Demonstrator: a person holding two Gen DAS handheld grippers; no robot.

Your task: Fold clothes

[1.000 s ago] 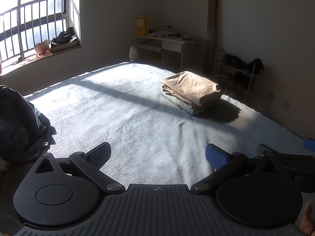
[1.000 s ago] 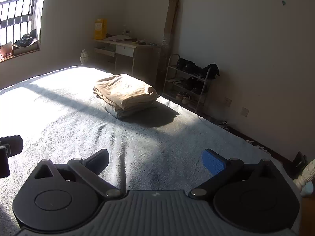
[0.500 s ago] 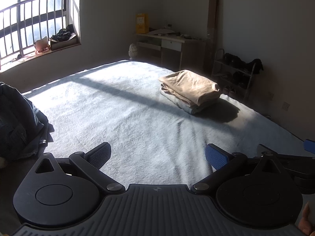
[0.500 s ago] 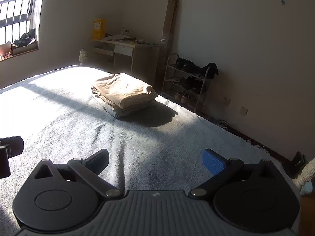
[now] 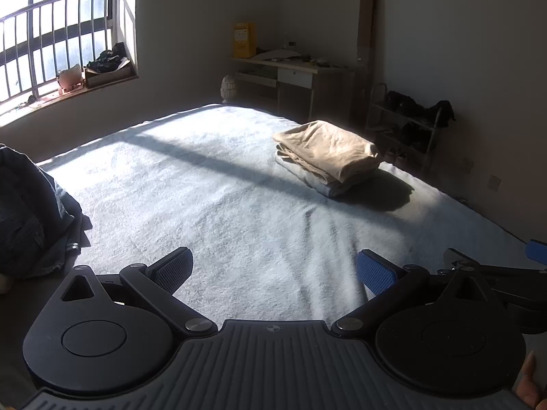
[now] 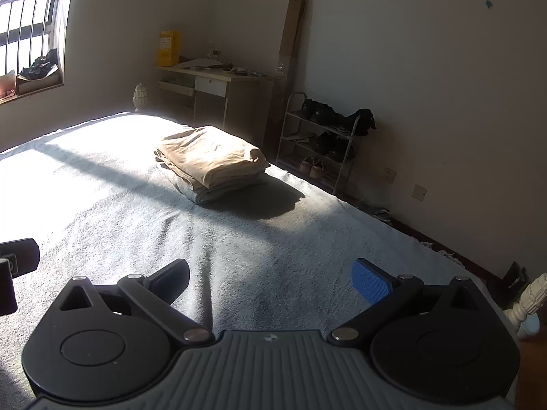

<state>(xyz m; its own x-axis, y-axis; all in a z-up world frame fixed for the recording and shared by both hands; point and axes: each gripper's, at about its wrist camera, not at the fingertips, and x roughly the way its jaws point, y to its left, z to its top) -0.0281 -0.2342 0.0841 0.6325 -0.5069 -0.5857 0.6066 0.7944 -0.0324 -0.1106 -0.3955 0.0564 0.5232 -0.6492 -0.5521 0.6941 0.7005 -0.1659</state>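
Left gripper (image 5: 273, 268) and right gripper (image 6: 270, 278) both spread wide, holding nothing, over bed (image 5: 212, 198); folded tan stack (image 5: 324, 153) far side, dark jeans pile (image 5: 24, 215) at left edge.

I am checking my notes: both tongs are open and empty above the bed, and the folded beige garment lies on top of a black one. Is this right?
Not quite. In the right wrist view, the folded beige garment lies on a light grey one, not black. Both the left tongs and right tongs are open and empty above the bed.

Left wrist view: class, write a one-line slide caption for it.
Open left gripper above a grey bedspread, folded clothes stacked ahead, dark unfolded garment at left.
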